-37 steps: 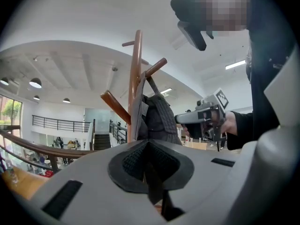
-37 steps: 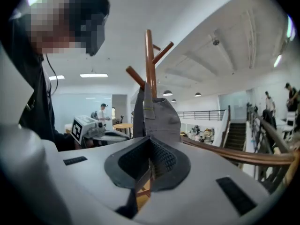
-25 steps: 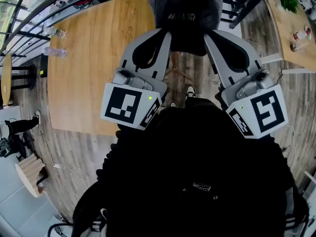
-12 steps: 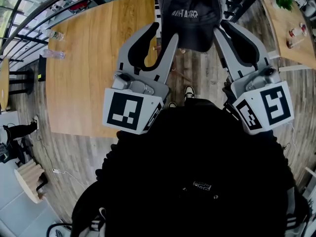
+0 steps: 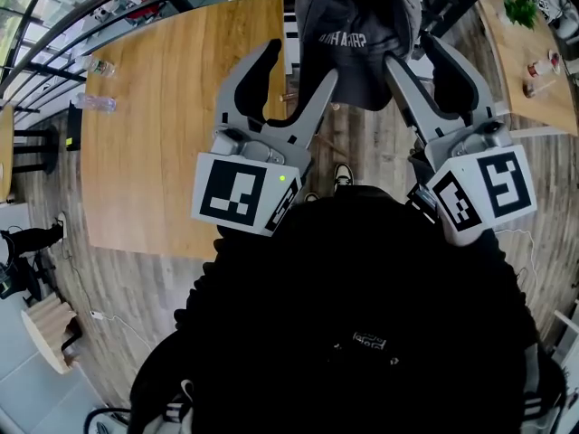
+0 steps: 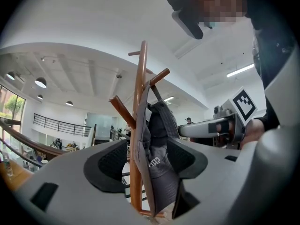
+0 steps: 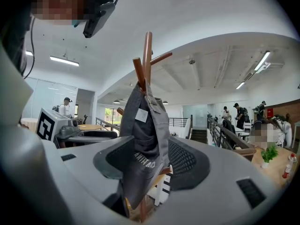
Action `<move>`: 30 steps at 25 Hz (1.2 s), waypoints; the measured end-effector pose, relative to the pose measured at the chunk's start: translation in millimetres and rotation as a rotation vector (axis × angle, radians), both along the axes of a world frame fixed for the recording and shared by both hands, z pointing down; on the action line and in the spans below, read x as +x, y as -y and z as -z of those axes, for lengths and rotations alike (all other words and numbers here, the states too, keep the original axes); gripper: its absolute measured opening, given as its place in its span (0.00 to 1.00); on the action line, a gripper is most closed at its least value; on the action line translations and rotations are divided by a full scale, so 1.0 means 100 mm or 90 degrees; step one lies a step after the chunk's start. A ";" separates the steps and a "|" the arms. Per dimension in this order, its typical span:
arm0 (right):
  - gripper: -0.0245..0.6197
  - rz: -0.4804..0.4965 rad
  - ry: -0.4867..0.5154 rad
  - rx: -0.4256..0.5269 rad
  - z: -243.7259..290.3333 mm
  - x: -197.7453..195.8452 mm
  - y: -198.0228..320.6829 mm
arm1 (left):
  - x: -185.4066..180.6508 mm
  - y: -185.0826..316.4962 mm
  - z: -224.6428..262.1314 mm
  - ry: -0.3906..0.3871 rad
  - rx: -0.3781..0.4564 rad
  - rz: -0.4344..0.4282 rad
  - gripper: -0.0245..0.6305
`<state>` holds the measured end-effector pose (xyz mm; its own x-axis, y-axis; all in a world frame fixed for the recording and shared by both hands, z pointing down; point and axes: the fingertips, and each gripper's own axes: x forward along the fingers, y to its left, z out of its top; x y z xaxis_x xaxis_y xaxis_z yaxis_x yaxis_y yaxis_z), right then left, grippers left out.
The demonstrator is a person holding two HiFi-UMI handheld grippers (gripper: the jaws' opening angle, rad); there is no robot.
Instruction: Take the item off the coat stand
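Note:
A dark grey cap [image 5: 357, 34] hangs on a peg of the wooden coat stand [image 6: 139, 125]. My left gripper [image 5: 298, 61] and right gripper [image 5: 414, 52] flank it from either side, and both pairs of jaws are opening. In the left gripper view the cap [image 6: 161, 168] and the stand's pole sit between the spread jaws of the left gripper [image 6: 150, 168], with no pad pressing on it. In the right gripper view the cap [image 7: 147, 125] hangs loose between the jaws of the right gripper [image 7: 147, 165], below the stand's top [image 7: 147, 50].
A large wooden table [image 5: 172, 107] with bottles [image 5: 101, 63] lies to the left below. Another table with a plant [image 5: 525, 7] is at the right. Black railings run behind. People [image 7: 239, 111] stand far off. The person's dark clothing fills the bottom of the head view.
Both grippers' jaws have spread from shut to wide open. The grippers have shifted slightly toward the cap, which still hangs on the stand.

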<state>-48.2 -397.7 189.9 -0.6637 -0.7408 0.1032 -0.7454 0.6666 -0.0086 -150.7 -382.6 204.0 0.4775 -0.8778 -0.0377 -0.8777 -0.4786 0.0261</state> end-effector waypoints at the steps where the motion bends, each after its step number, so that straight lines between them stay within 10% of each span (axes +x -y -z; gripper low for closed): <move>1: 0.37 0.001 0.000 -0.003 -0.02 0.00 0.03 | 0.01 0.03 -0.02 0.000 -0.003 -0.002 0.44; 19: 0.30 0.062 -0.003 -0.029 -0.08 -0.08 0.46 | 0.21 0.48 -0.03 -0.011 -0.019 -0.033 0.44; 30: 0.08 0.104 -0.001 -0.030 -0.06 -0.08 0.42 | 0.14 0.44 -0.03 0.003 -0.006 -0.016 0.08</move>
<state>-56.5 -439.4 196.3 -0.7745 -0.6177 0.1365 -0.6275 0.7775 -0.0414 -137.1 -426.2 206.9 0.4992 -0.8661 -0.0273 -0.8657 -0.4998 0.0260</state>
